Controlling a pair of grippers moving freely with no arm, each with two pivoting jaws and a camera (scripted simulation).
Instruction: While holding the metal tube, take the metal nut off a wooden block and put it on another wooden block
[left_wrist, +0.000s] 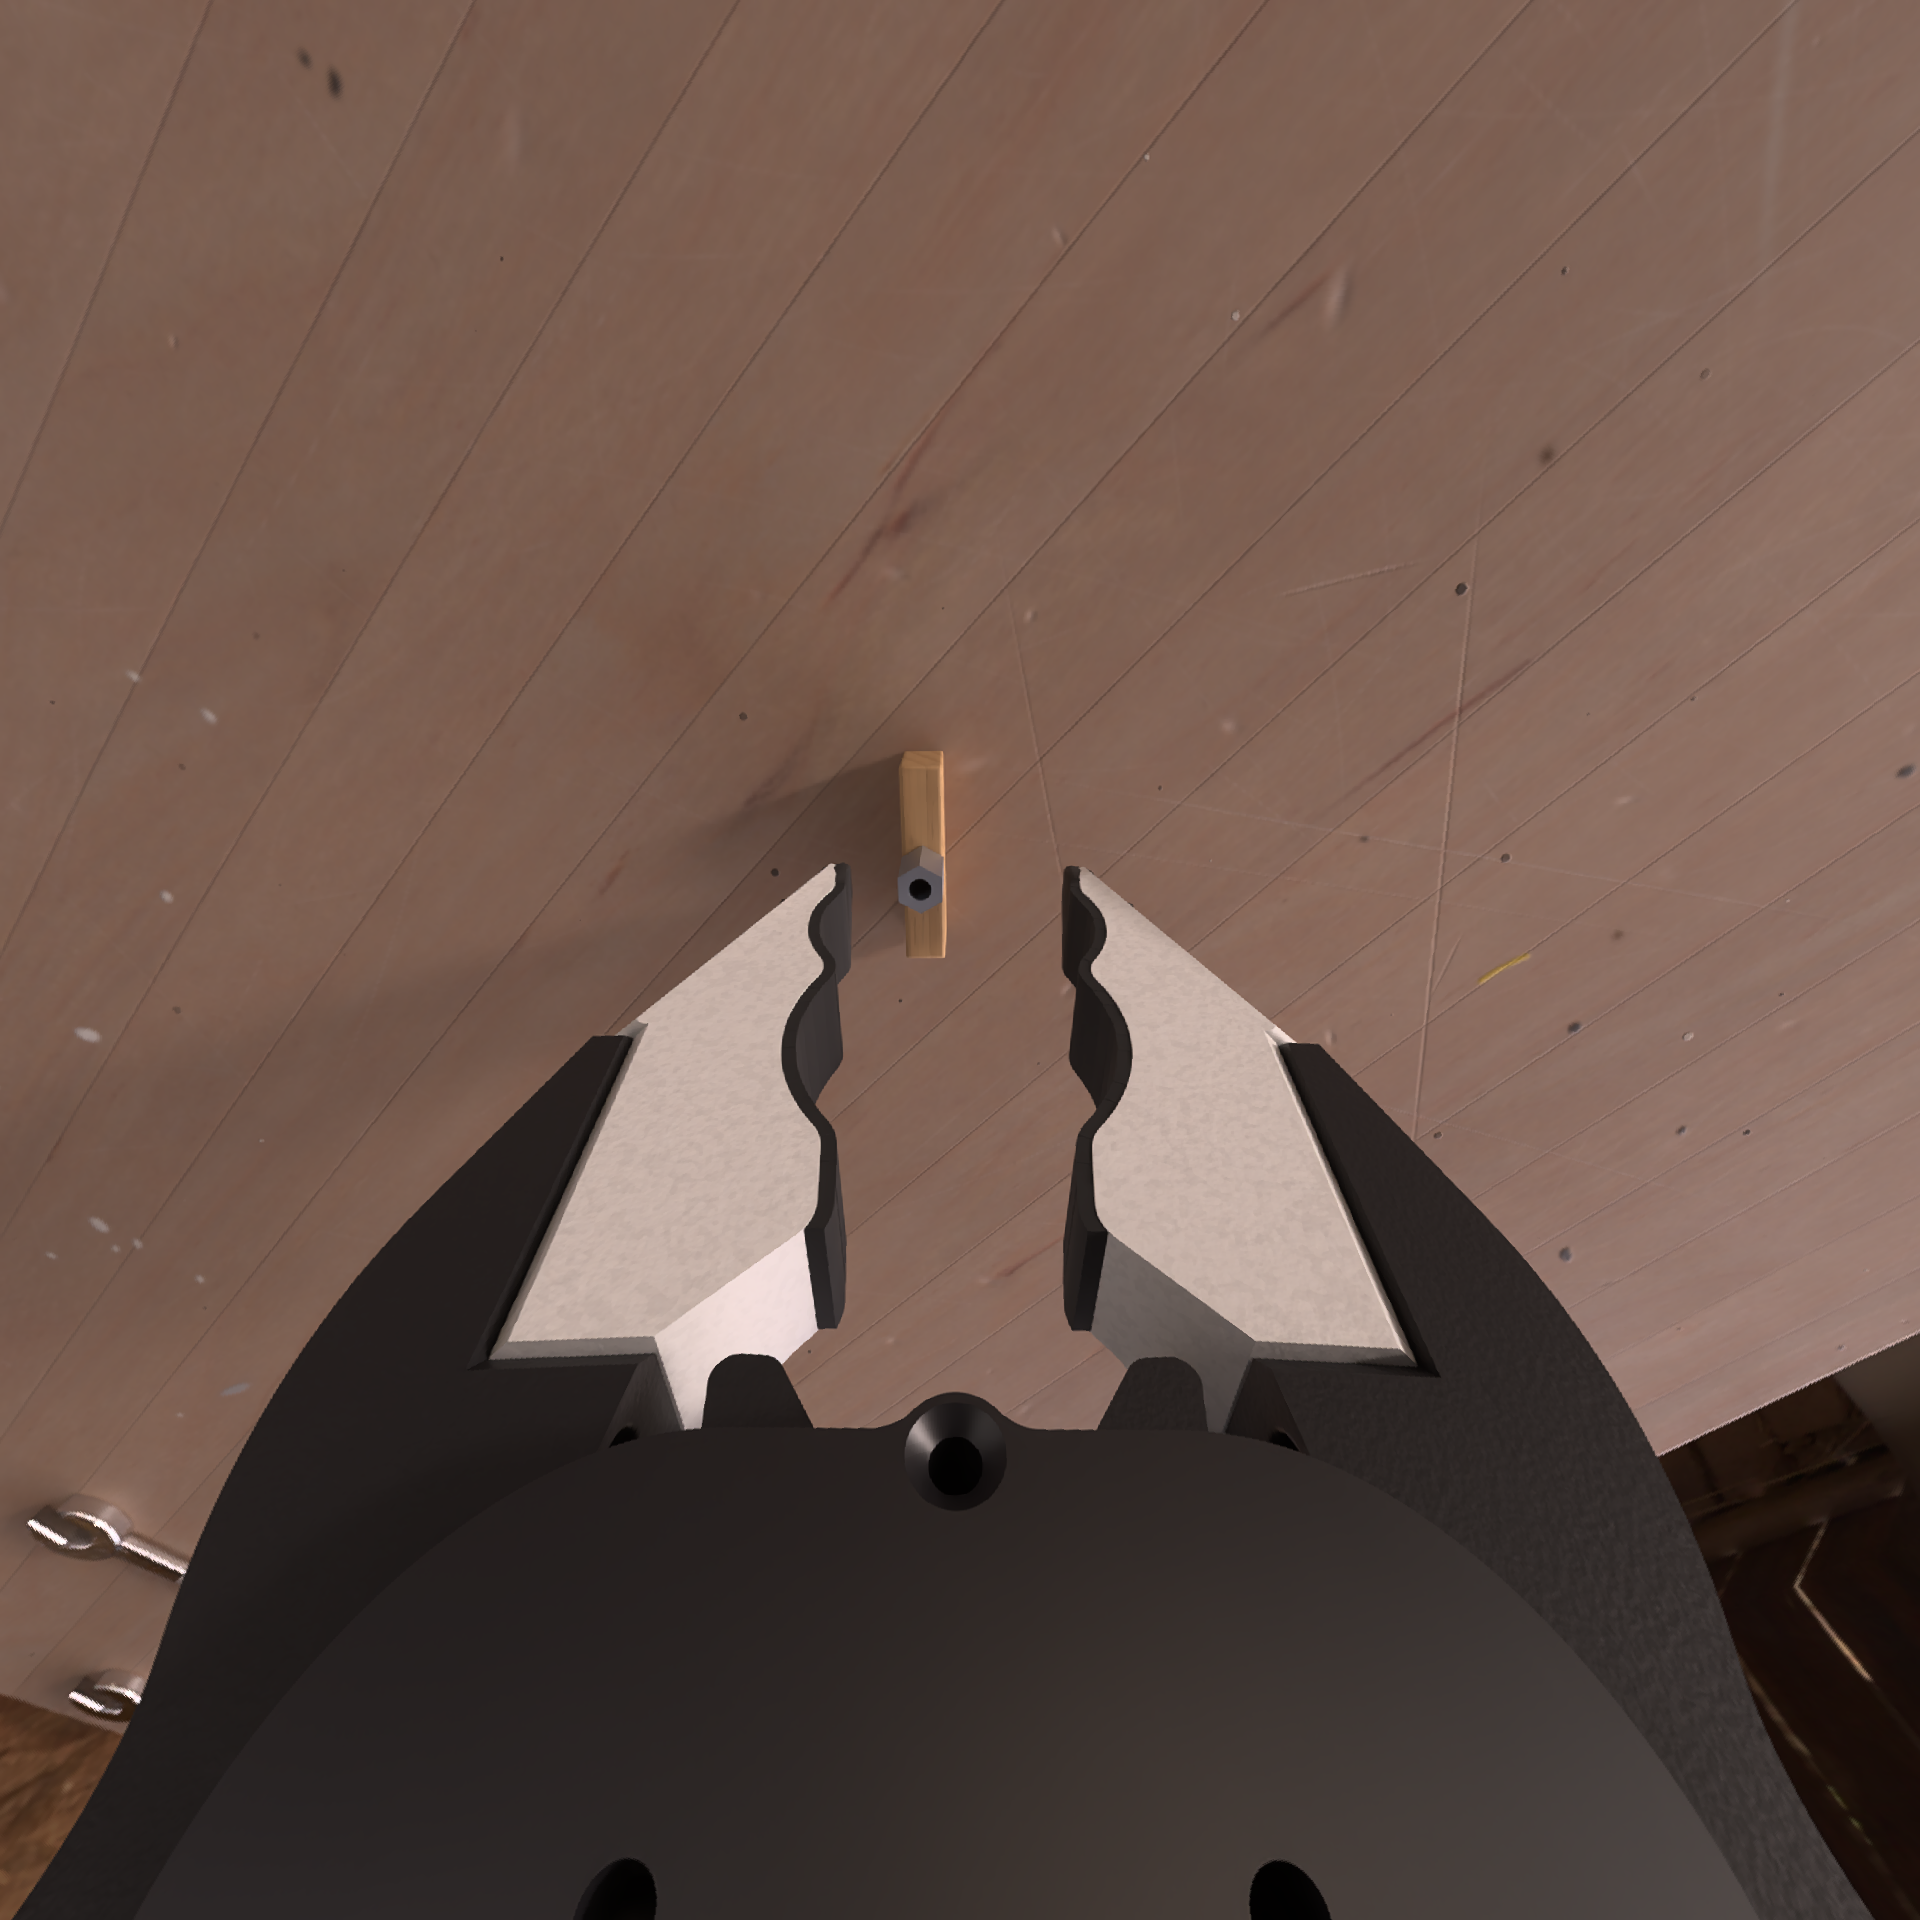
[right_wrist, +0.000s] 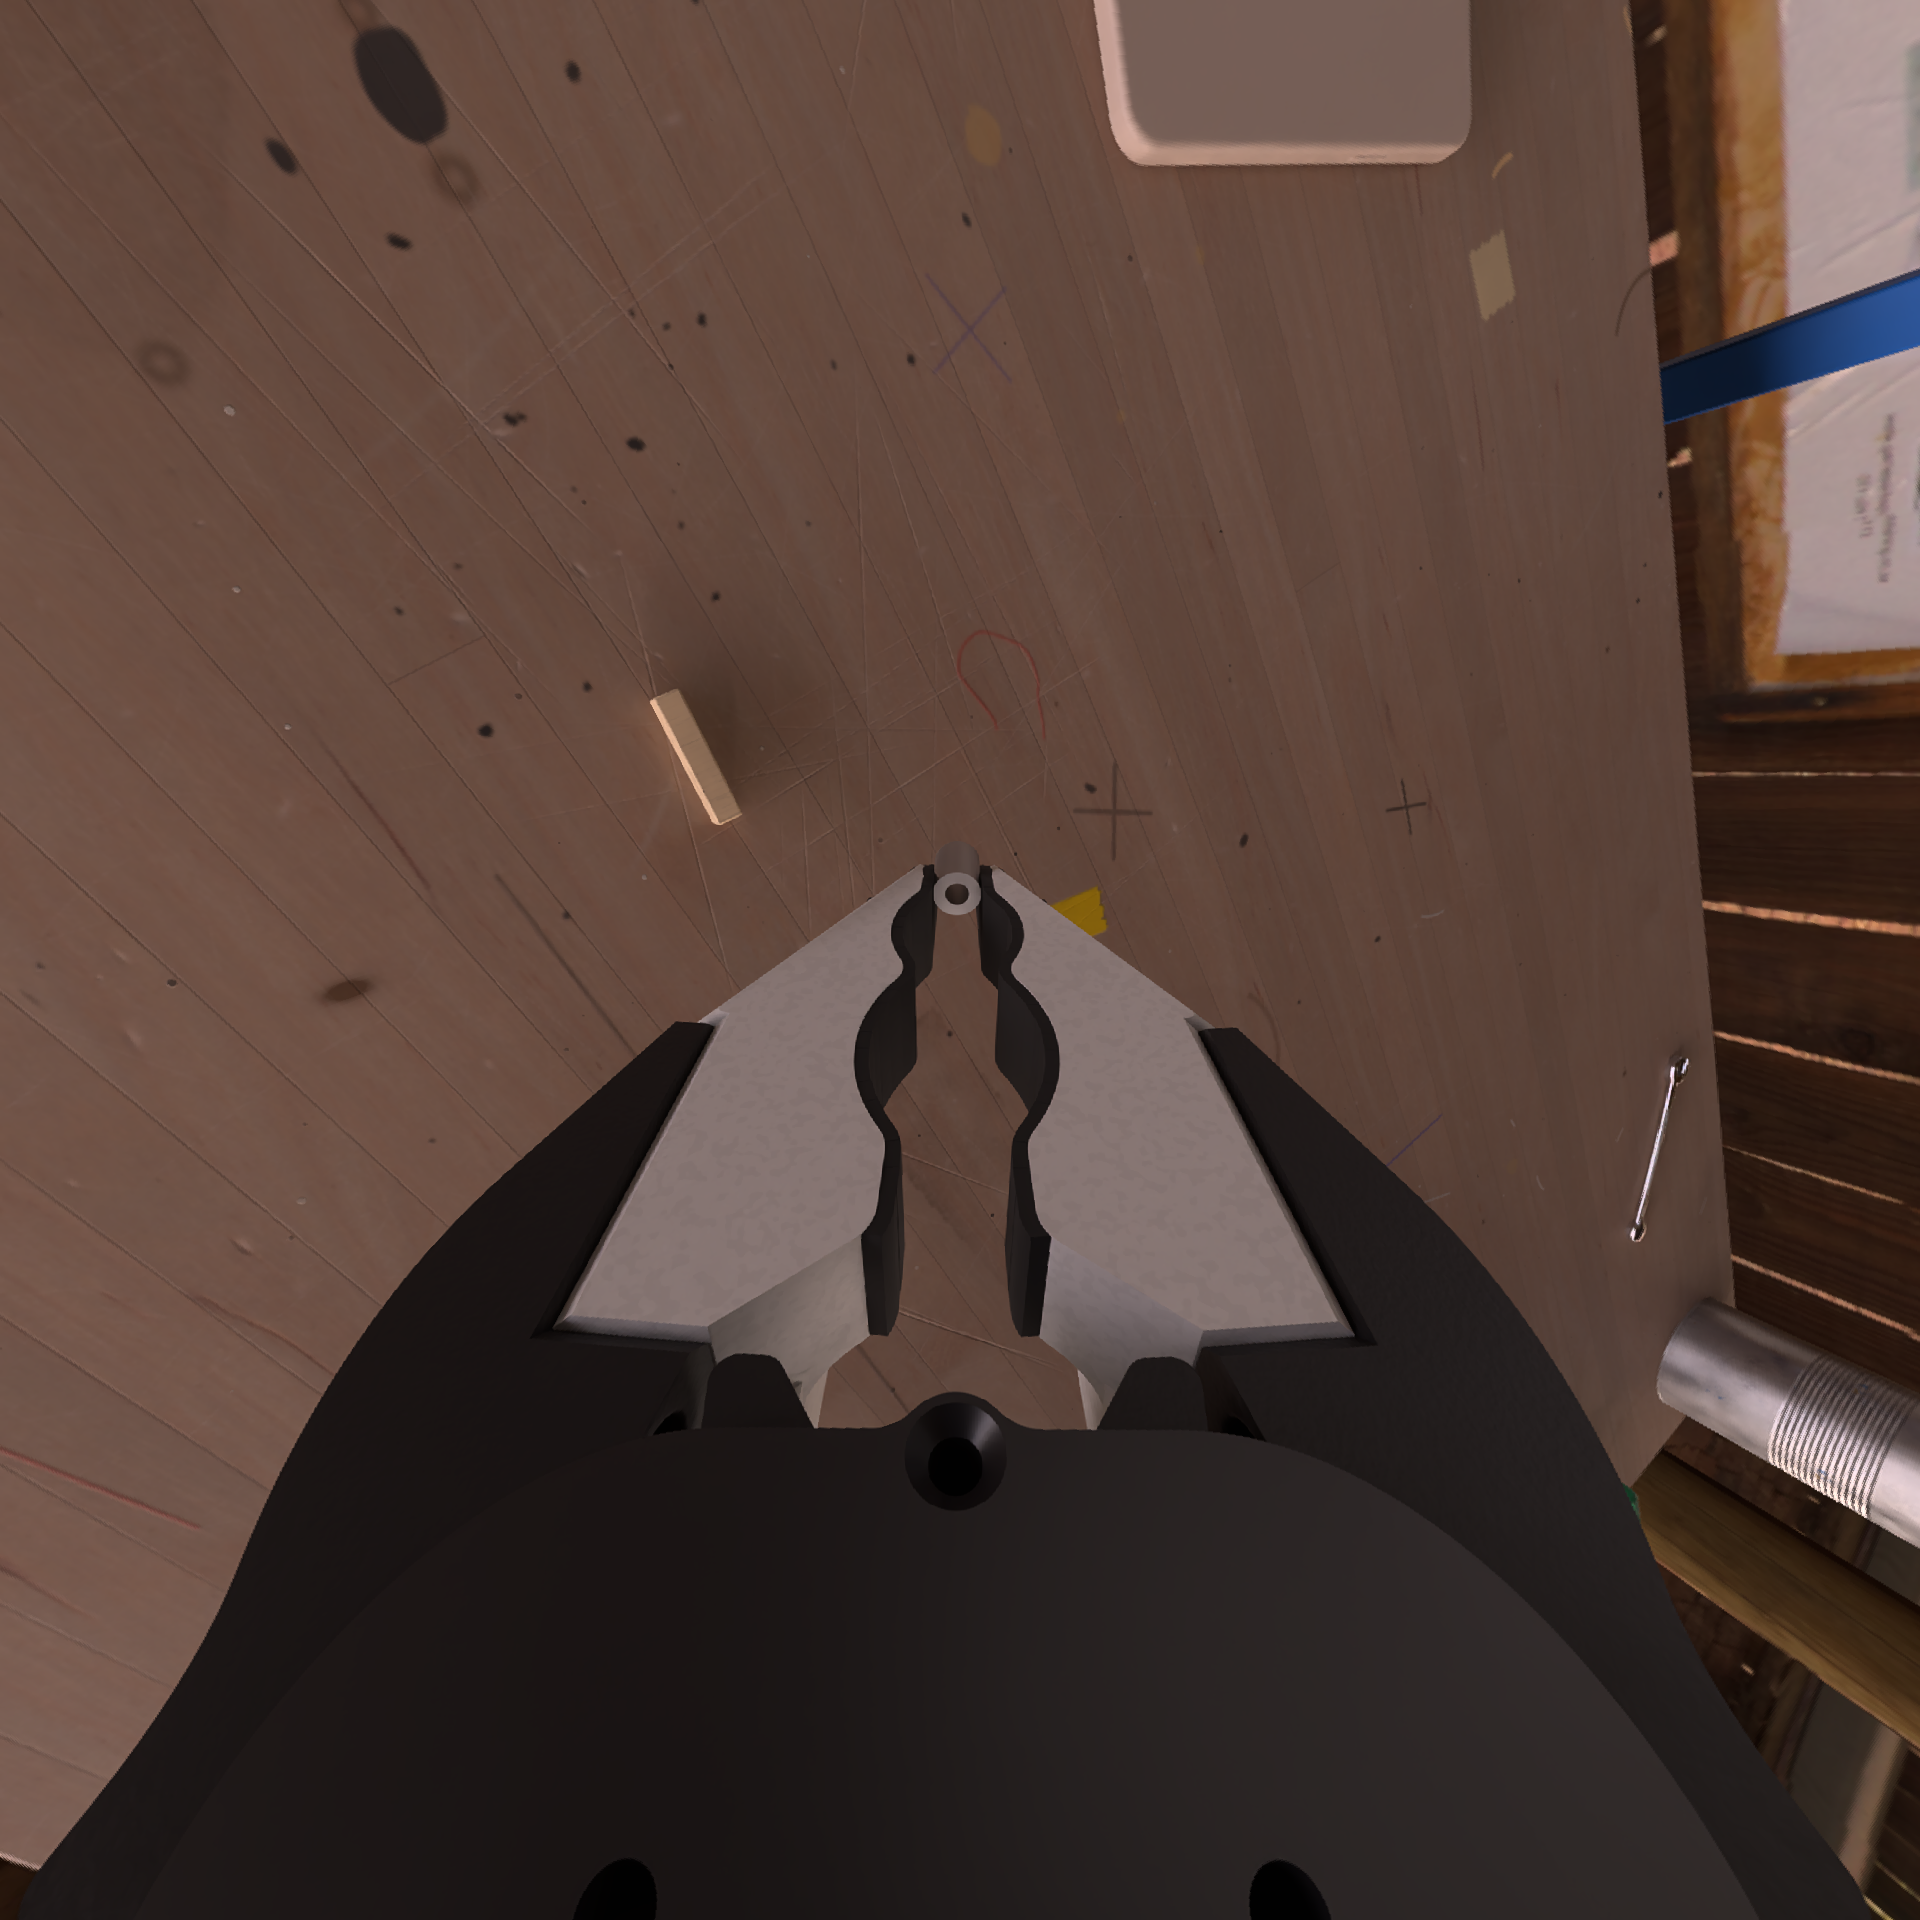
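In the left wrist view a grey metal nut (left_wrist: 921, 886) sits on a small yellowish wooden block (left_wrist: 924, 821) lying on the brown table. My left gripper (left_wrist: 950, 894) is open above them, and the nut lies between its fingertips, nearer the left one. In the right wrist view my right gripper (right_wrist: 956, 891) is shut on a small pale metal tube (right_wrist: 956, 883), seen end-on at the fingertips. A second, paler wooden block (right_wrist: 694, 756) lies on the table up and left of the tube, with nothing on it.
Two metal eye hooks (left_wrist: 94, 1546) lie near the table's left edge. A pale rounded tray (right_wrist: 1288, 83) sits at the far end. A thin metal pin (right_wrist: 1660, 1143) lies by the right table edge (right_wrist: 1704, 935), and a threaded steel pipe (right_wrist: 1797, 1413) juts beyond it.
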